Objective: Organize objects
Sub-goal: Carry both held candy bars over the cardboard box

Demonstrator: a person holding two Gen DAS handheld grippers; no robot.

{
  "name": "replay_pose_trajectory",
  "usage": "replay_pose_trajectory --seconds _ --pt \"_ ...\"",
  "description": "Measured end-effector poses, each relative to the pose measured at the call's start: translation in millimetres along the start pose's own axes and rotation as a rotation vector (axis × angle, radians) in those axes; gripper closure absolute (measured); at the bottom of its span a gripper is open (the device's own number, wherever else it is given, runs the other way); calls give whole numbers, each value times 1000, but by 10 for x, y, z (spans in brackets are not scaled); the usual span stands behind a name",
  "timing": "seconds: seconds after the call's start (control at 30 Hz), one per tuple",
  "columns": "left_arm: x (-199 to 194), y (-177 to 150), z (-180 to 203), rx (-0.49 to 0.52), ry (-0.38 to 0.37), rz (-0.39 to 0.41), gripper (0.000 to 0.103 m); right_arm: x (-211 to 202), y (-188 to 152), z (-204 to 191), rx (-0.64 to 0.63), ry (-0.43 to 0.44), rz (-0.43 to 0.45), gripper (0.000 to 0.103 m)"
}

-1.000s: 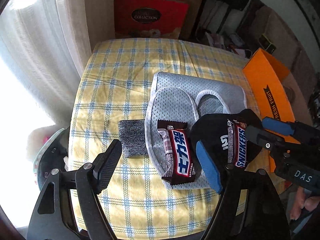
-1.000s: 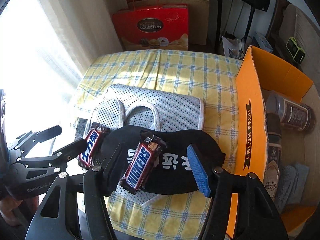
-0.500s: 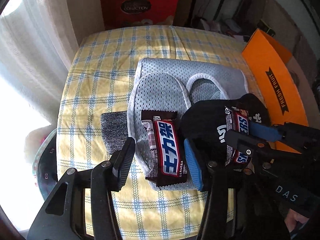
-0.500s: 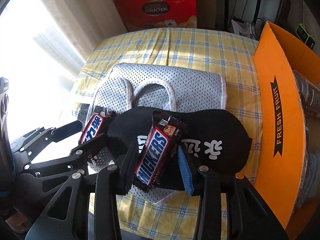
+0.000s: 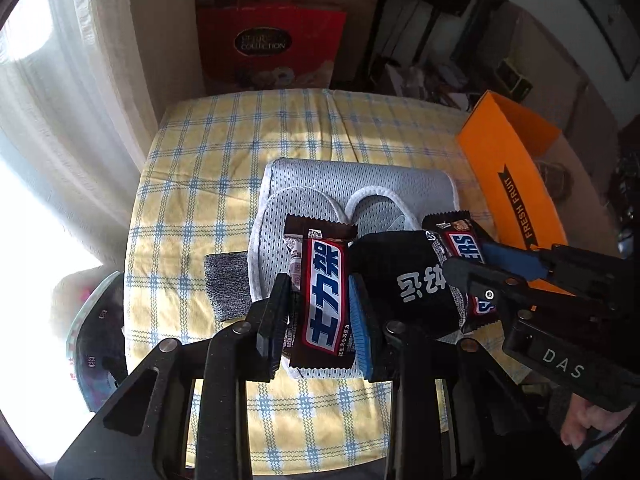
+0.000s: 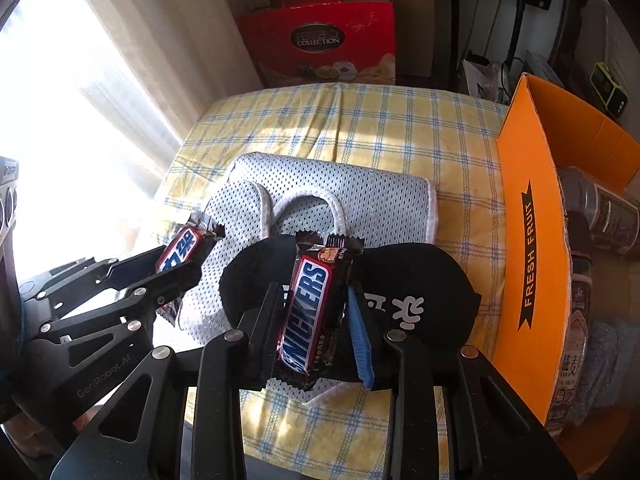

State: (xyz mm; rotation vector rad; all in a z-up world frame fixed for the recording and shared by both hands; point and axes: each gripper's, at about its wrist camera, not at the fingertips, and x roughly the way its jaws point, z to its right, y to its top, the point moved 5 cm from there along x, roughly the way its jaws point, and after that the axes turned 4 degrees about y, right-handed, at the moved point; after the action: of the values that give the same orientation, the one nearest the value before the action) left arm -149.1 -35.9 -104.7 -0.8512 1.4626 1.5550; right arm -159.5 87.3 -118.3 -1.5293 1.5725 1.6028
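A brown chocolate bar with Chinese lettering (image 5: 324, 292) sits between the pads of my left gripper (image 5: 320, 300), whose jaws are closing and pressing its sides. It is held just above the grey mesh slippers (image 5: 360, 180). My right gripper (image 6: 314, 308) is also closing, its pads pressing a Snickers bar (image 6: 316, 276) over a black cloth with white characters (image 6: 420, 288). In the right wrist view the left gripper (image 6: 176, 258) holds its bar (image 6: 182, 246) at the left. In the left wrist view the right gripper (image 5: 468, 258) holds the Snickers bar (image 5: 460, 240).
The table wears a yellow and blue checked cloth (image 6: 360, 120). An open orange "FRESH FRUIT" box (image 6: 528, 240) stands at the right edge with a dark jar (image 6: 608, 212) and bottles inside. A folded grey cloth (image 5: 226, 284) lies left of the slippers. A red gift box (image 6: 320, 40) stands behind the table.
Both grippers' jaws have narrowed from wide apart onto their bars. The left gripper has risen a little with its bar. The right gripper has stayed over the black cloth.
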Motion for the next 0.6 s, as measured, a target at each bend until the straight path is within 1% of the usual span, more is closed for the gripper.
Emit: replay_pose_trajectory --seconds 0.17,0.33,0.6 --pt "-239 159 223 7 -58 38 76 -280 85 70 5 1 47 72" --pt "-390 276 556 39 -110 61 76 -604 140 219 17 -12 95 72" --pt "-460 350 1200 112 -164 71 76 -1067 137 687 61 -62 148 72"
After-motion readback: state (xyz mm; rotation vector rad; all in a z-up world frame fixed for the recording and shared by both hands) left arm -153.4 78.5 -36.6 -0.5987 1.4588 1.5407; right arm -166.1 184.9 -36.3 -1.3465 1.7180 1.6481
